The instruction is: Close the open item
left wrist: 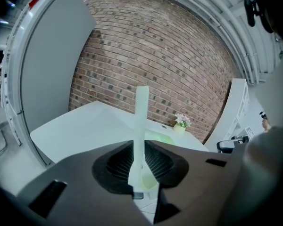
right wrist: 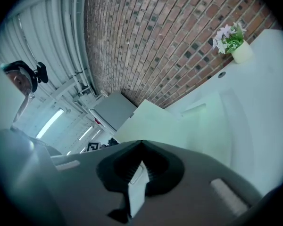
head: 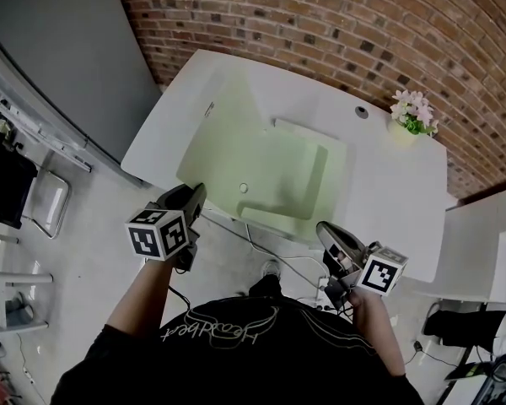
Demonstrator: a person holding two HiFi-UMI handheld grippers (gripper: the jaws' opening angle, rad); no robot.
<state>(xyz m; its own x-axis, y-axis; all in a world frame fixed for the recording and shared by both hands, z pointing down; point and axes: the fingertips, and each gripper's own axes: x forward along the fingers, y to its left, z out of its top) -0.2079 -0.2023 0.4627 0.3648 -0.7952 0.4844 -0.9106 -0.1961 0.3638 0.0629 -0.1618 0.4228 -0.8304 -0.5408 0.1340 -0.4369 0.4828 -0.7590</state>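
Left gripper (left wrist: 142, 144) fingers are clamped on the thin edge of the pale green lid (left wrist: 142, 112), seen edge-on. Right gripper (right wrist: 141, 145) fingers are pressed together with nothing held. The open case (head: 282, 171) lies mid-surface (head: 388, 184), its lid raised on the 9 o'clock side. The lid is best swung in an arc toward 3 o'clock about the fold, not dragged, then lowered flat; the right gripper is best kept clear.

A lab-like workroom is suggested by the bare brick wall (head: 337, 32), exposed ceiling pipes (right wrist: 68, 36), strip lights (right wrist: 49, 122) and a white desk (head: 405, 192).
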